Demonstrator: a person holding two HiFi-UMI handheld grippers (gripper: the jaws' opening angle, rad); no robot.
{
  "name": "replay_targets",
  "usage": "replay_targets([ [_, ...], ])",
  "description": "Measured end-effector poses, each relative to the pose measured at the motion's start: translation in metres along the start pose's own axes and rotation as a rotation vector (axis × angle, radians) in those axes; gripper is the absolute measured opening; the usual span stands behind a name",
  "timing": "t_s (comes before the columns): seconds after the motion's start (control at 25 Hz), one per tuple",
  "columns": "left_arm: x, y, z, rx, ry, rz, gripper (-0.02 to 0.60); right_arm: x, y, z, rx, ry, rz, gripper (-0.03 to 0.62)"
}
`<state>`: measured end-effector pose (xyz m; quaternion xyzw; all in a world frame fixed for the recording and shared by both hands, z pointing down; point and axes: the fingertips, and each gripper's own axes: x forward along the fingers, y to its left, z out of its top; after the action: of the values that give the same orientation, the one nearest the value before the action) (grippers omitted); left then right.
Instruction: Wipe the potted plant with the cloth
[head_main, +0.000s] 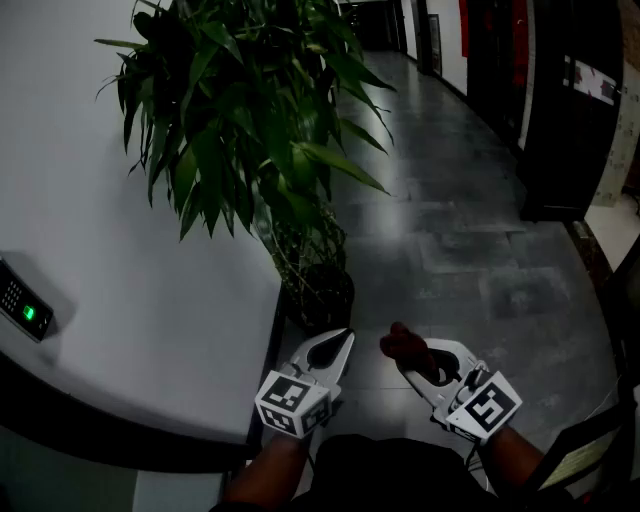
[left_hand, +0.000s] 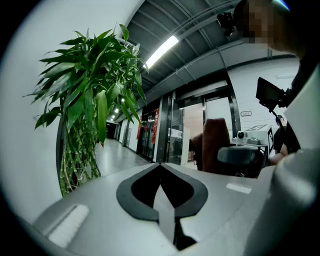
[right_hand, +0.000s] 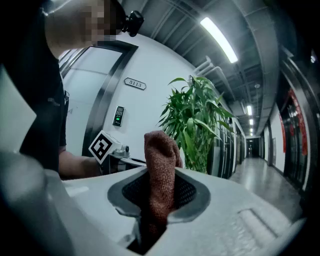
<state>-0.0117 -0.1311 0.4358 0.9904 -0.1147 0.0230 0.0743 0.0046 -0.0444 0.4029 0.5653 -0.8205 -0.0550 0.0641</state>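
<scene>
Cloth (right_hand: 161, 170) in the right claw (head_main: 404, 350), potted plant (head_main: 250, 130) ahead.
The right claw is clamped on the reddish-brown cloth, whose lower end is lost between the jaws; the left claw (head_main: 343, 338) is closed on nothing. The potted plant stands just ahead of the left claw, its dark pot (head_main: 325, 295) hard to make out.
</scene>
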Motion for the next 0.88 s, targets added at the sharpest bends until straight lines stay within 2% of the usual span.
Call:
replay_targets([
  [0.24,0.039,0.032,0.042,0.089,0.009,0.062,0.017,0.030,-0.049,0.036,-0.354,0.100,-0.027,0.061],
  [0.44,0.081,0.065,0.077,0.126,0.020,0.115,0.017,0.075,-0.099,0.102,-0.599,0.018,-0.113,0.061],
  [0.64,0.132,0.103,0.103,0.216,-0.010,0.139,0.017,0.138,-0.143,0.160,-0.686,-0.061,-0.146,0.061],
  [0.88,0.170,0.136,0.120,0.213,-0.030,0.139,0.018,0.196,-0.184,0.204,-0.718,-0.079,-0.171,0.061],
])
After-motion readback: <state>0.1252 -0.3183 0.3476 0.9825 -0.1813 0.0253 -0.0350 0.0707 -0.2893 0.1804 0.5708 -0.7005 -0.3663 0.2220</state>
